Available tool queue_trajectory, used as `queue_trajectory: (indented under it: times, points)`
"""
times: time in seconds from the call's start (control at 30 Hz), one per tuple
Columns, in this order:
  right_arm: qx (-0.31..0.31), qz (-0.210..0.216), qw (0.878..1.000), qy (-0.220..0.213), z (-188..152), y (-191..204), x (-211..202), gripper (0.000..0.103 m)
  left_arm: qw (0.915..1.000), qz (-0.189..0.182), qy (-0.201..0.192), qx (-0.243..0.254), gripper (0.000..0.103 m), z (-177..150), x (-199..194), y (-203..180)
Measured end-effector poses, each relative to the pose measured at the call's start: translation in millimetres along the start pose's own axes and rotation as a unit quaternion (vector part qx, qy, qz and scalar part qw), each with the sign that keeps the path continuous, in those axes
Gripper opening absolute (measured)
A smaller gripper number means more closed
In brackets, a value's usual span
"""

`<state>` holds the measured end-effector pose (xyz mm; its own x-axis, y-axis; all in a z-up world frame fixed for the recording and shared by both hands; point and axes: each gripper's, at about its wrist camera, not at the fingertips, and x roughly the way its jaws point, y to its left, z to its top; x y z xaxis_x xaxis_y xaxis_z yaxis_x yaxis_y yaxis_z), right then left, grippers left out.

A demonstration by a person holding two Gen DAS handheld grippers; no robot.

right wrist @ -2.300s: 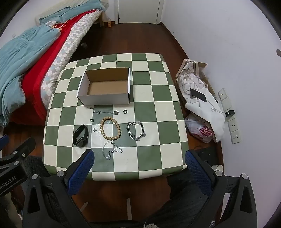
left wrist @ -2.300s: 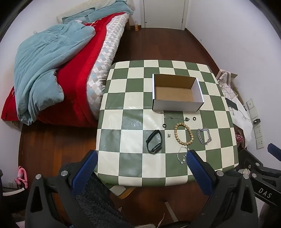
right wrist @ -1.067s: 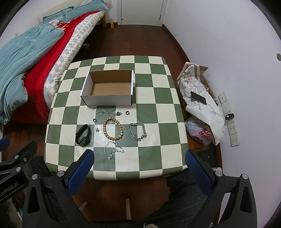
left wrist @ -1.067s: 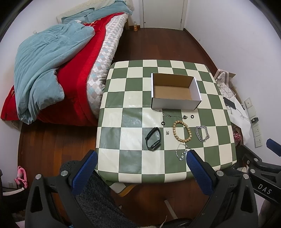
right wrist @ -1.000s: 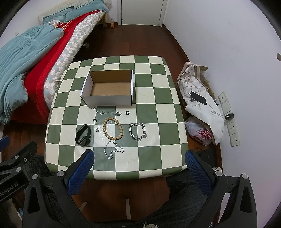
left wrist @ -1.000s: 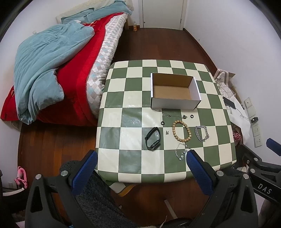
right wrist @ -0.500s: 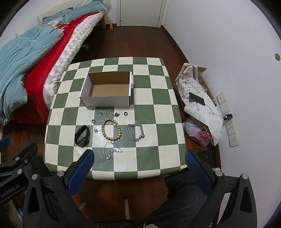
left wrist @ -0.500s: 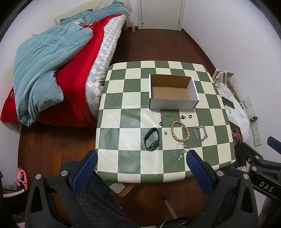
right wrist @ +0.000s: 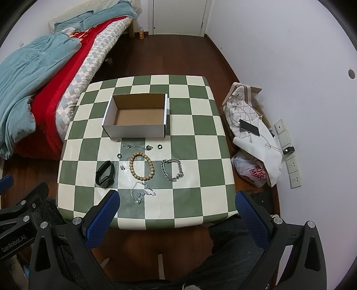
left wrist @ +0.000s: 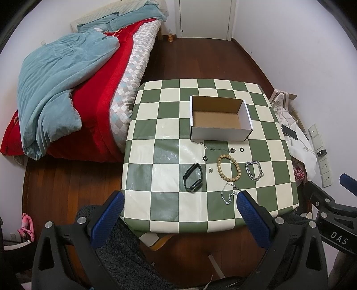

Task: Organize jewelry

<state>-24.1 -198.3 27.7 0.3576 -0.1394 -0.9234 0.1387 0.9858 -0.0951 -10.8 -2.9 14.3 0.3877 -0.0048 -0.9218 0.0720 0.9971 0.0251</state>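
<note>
An open white cardboard box (left wrist: 219, 133) (right wrist: 136, 130) stands empty on the green-and-cream checked table (left wrist: 156, 174) (right wrist: 200, 169). In front of it lie a wooden bead bracelet (left wrist: 229, 164) (right wrist: 142, 166), a black wristband (left wrist: 193, 180) (right wrist: 105, 173), a thick silver chain bracelet (left wrist: 254, 170) (right wrist: 172, 170), a thin silver chain (left wrist: 229, 193) (right wrist: 141, 192), a thin necklace (right wrist: 136, 146) and small black rings (left wrist: 241, 149) (right wrist: 159, 146). My left gripper (left wrist: 178, 217) and right gripper (right wrist: 177, 215) are both open and empty, held high above the table's near edge.
A bed with a red cover and a blue blanket (left wrist: 60, 73) stands left of the table. Bags, a phone (right wrist: 250, 127) and white cloth lie on the floor at the right by the wall sockets. A closed door (left wrist: 204, 17) is at the far end.
Both grippers have risen and drawn back a little, so the table looks smaller and farther. Nothing on the table has moved.
</note>
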Motion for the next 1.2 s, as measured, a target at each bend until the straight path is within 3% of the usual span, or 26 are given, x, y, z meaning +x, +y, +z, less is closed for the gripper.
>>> queue_trajectory:
  times: [0.9,1.0,1.2]
  points:
    - [0.000,-0.001,1.000,-0.004,2,4,-2,0.103,1.0000,-0.002,-0.007,-0.002,0.103,5,-8,1]
    - [0.001,0.000,1.000,-0.004,3,4,-2,0.103,0.9999,0.009,-0.014,-0.006,0.103,6,-5,3]
    - [0.022,0.014,1.000,-0.002,5,-1,18,0.103,0.9963,0.079,-0.033,-0.003,0.103,18,35,15]
